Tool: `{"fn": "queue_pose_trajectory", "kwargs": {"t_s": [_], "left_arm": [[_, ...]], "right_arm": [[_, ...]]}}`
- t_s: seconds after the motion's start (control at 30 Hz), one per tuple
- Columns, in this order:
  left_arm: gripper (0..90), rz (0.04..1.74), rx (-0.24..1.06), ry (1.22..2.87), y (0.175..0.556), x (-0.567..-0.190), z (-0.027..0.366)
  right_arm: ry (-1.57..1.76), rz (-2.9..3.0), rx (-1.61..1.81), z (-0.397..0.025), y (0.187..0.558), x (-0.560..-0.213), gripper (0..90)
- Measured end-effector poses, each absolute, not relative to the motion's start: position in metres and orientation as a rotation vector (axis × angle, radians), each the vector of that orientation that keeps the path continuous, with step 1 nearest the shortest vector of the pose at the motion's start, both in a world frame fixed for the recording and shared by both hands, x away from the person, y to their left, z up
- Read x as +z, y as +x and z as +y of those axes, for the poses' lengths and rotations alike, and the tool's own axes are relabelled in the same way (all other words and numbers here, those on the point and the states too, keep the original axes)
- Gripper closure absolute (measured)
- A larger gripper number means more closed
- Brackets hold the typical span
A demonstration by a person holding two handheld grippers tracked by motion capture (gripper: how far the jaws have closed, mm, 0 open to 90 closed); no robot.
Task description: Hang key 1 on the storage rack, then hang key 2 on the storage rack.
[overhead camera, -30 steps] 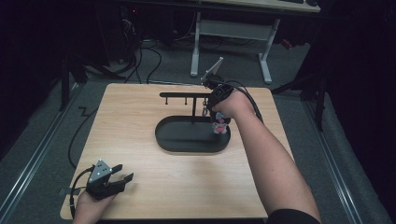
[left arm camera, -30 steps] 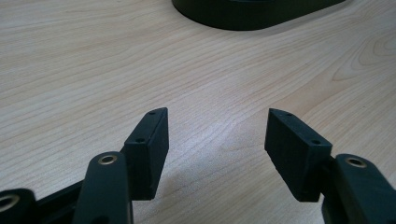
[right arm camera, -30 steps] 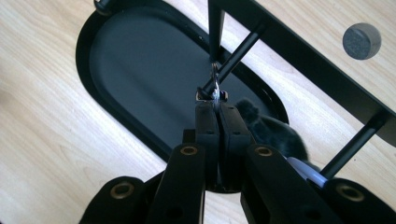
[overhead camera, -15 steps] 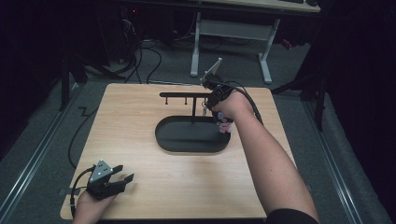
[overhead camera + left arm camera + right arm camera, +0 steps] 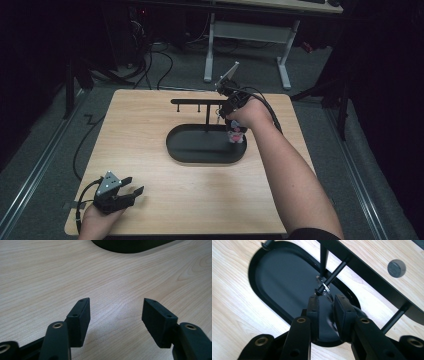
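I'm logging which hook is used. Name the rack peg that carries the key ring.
The middle peg, straight ahead of the right gripper: the key ring sits at its tip. The peg beside it is bare.

I work in a dark lab: a wooden table, loose cables on grey carpet, a desk frame behind.

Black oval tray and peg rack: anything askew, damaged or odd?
Nothing stands out. The black oval tray sits flat on the light wooden table, its black peg rack upright. The right gripper holds a clear ring at a peg, a pink-and-white charm hanging below the hand. The left gripper rests open.
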State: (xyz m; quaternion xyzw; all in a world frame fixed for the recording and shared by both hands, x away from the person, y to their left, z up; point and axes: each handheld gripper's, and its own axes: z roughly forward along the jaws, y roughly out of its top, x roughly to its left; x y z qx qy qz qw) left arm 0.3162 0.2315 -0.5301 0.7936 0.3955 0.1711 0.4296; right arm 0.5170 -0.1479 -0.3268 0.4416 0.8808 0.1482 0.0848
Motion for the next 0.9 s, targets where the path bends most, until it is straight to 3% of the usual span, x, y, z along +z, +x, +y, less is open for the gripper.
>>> {"fn": "queue_pose_trajectory", "kwargs": {"t_s": [0.6, 0.9], "left_arm": [[40.6, 0.985, 0.425, 1.978, 0.312, -0.531, 0.232], [39.7, 0.961, 0.439, 1.973, 0.308, -0.524, 0.224]], "right_arm": [[1.293, 2.563, 0.620, -0.165, 0.479, -0.313, 49.4], [1.241, 2.484, 0.740, -0.186, 0.433, -0.344, 36.3]]}}
